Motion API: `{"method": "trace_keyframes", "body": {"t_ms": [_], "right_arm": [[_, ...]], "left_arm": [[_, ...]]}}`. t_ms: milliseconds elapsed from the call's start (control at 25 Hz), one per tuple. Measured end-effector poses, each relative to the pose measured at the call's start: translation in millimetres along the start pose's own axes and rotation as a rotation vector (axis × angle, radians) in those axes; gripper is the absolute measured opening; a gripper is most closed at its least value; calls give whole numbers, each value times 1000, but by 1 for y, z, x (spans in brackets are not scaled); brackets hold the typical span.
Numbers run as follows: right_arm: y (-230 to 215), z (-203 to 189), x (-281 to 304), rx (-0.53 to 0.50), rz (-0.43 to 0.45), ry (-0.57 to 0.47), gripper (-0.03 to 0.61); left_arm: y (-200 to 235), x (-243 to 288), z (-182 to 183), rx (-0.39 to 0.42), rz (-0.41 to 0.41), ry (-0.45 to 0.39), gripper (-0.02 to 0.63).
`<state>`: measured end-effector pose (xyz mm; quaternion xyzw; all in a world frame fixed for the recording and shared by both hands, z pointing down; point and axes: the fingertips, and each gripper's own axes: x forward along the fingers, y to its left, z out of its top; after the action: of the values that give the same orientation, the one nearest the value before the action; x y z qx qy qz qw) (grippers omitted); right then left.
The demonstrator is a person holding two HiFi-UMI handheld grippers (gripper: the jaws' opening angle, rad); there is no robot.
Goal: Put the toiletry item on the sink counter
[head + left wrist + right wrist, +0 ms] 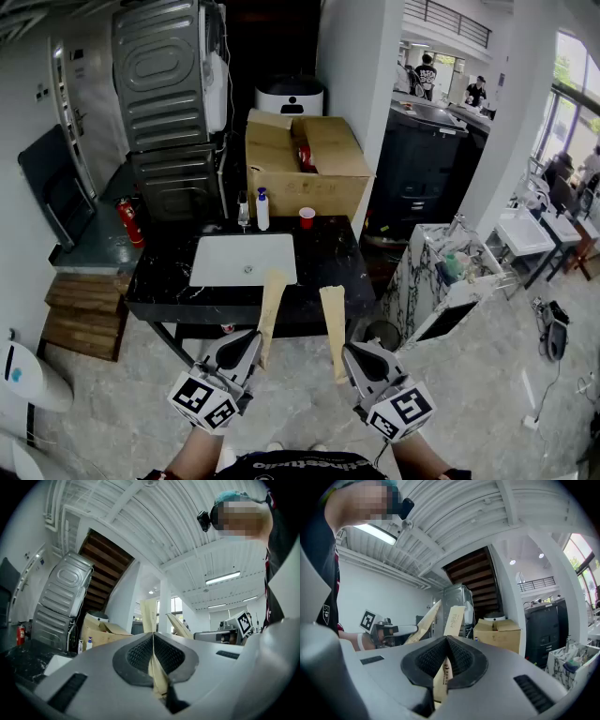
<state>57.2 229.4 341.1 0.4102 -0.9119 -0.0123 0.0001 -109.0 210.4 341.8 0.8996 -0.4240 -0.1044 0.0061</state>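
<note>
Overhead, looked down on a black marble-patterned sink counter (328,267) with a white rectangular basin (244,260) sunk in its top, set on a pale stone floor (487,375). Noted along the counter's back edge a clear glass (244,212), a white bottle with a blue cap (262,209) and a small red cup (307,217), all three upright and just behind the basin. Saw behind them an open brown cardboard box (323,173) and, to its left, a tall grey ribbed metal appliance casing (164,94). Spotted a red fire extinguisher (129,222) by the counter's left end.

Held both tools on the near side of the counter, side by side and apart. Pinched in the left gripper (153,637), jaws pressed together on its lower end, a flat tan paper packet (150,616) — standing up out of the grip and leaning toward the counter. Clamped likewise in the right gripper (446,641) a second flat tan paper packet (454,618) with dark print down its face, jaws closed tight on the lower end. Carried both packets aloft — resting on nothing and clear of each other, with their upper ends showing over the counter's near edge in the head view.
</note>
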Motion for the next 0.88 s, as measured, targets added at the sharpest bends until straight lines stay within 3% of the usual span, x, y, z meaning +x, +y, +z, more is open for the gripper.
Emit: {"method": "trace_keyframes", "body": {"t_ms": [880], "right_arm": [[-12, 5, -17, 28, 2, -13, 38]], "left_arm": [[-12, 9, -6, -25, 8, -1, 17]]}}
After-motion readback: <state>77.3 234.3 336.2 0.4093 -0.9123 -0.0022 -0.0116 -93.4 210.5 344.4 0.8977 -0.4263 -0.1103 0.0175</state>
